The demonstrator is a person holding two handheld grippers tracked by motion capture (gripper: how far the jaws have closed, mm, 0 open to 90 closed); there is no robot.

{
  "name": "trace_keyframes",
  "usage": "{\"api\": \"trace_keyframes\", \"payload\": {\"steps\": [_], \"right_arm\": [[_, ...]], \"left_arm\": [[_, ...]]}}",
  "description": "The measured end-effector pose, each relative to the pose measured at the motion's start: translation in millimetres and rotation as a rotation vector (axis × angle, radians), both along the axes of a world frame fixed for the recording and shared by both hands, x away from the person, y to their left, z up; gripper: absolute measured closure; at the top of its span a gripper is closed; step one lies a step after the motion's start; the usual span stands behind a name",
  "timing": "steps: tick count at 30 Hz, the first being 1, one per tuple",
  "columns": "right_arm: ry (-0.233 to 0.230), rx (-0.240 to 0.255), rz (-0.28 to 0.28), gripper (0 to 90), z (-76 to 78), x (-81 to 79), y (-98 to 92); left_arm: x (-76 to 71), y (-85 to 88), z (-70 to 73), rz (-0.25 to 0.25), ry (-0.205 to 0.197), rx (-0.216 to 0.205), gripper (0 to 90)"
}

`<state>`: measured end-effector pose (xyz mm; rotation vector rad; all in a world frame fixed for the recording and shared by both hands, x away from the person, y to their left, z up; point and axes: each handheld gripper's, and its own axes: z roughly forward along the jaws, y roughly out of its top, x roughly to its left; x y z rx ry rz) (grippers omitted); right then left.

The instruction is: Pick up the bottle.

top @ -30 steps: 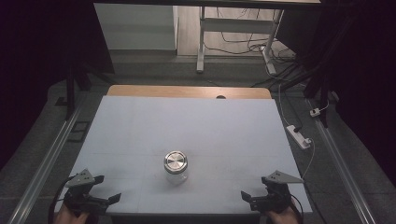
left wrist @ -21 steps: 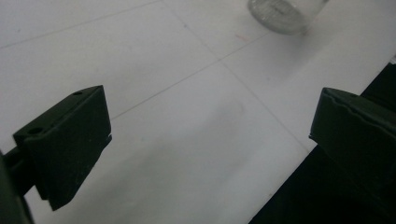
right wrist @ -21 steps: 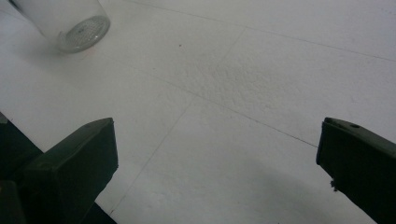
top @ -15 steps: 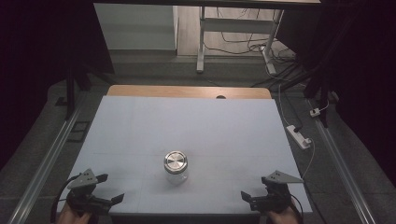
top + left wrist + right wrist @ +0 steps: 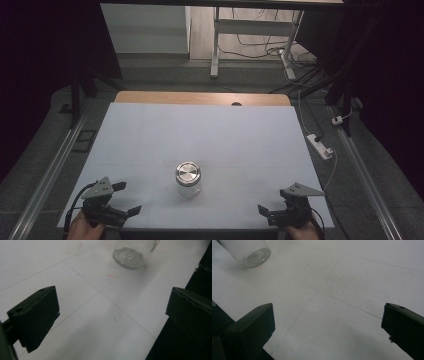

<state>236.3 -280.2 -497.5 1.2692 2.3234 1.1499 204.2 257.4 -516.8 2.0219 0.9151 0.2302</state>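
While I looked down from the high view, the glass jar (image 5: 188,179) stood upright on the white counter (image 5: 200,135), its metal lid (image 5: 188,173) facing up, so its long axis ran straight up from the surface. It sat near the front edge, between my two hands. My left tongs (image 5: 124,198) lay at the front left corner and my right tongs (image 5: 265,212) at the front right corner, both with jaws spread and holding nothing. The jar looked a little closer to the left tongs than to the right, though not by much, and well apart from both.

From the left gripper view, the jar's base (image 5: 130,255) showed at the top, ahead and slightly right of centre between my left tongs (image 5: 110,312), whose jaws stood wide apart over bare counter.

From the right gripper view, the jar (image 5: 245,251) sat in the upper left corner, ahead and well off to the left of my right tongs (image 5: 328,322), jaws likewise wide. I judged the left hand had the straighter line in; the right would need to swing leftward first.
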Motion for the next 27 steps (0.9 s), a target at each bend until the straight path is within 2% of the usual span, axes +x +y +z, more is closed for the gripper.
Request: {"api": "trace_keyframes", "payload": {"steps": [8, 14, 18, 27], "right_arm": [[0.001, -0.001, 0.001, 0.0, -0.1, 0.1, 0.2], [0.003, -0.002, 0.001, 0.0, -0.2, 0.2, 0.3], [0.003, -0.002, 0.001, 0.0, -0.2, 0.2, 0.4], [0.004, -0.003, 0.004, 0.0, -0.1, 0.0, 0.6]], "left_arm": [[7.4, -9.8, 0.2, -0.026, 0.006, -0.041, 0.0], [14.5, -21.5, 1.1, -0.041, -0.001, -0.035, 0.0], [19.9, -29.1, 2.1, -0.047, -0.003, -0.013, 0.0], [34.8, -48.0, 2.1, -0.062, 0.013, 0.018, 0.0]]}}
